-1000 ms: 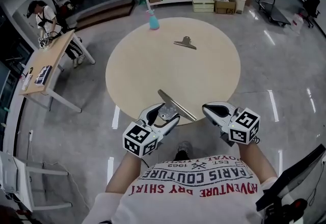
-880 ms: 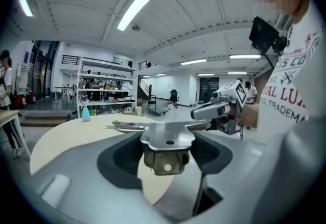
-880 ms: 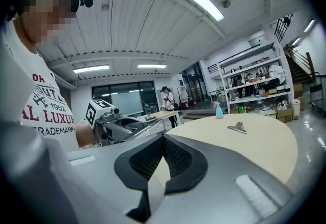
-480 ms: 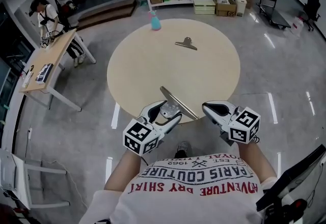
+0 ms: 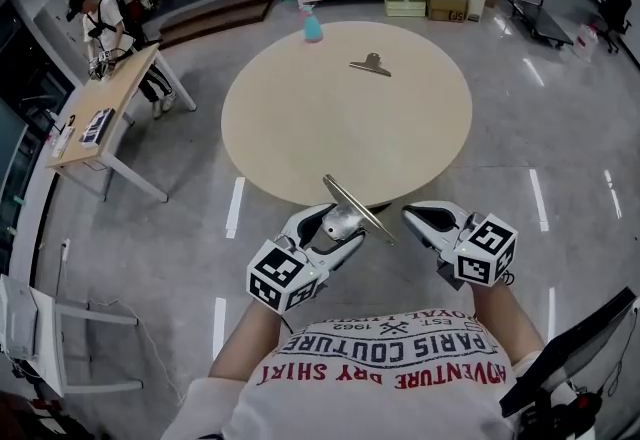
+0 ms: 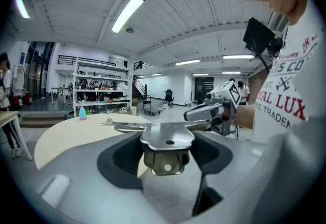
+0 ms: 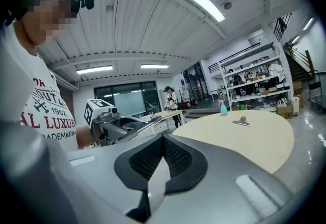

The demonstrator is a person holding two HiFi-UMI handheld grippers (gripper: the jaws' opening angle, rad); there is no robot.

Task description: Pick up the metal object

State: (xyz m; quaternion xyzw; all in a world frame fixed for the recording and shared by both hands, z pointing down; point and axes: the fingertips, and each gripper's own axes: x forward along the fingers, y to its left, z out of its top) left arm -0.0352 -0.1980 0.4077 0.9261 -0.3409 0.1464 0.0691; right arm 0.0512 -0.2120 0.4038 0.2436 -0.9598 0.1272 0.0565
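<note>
Jaws of left gripper (image 5: 333, 226) clamp metal object (image 5: 360, 210).

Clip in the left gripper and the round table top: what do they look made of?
Metal clip in the left gripper: likely steel, with a bright, smooth, shiny silver finish. The shape looks stamped and folded, with a punched hole. Round table: matte pale beige top, even in tone with no glare. Probably laminate or wood board; cannot tell which.
</note>
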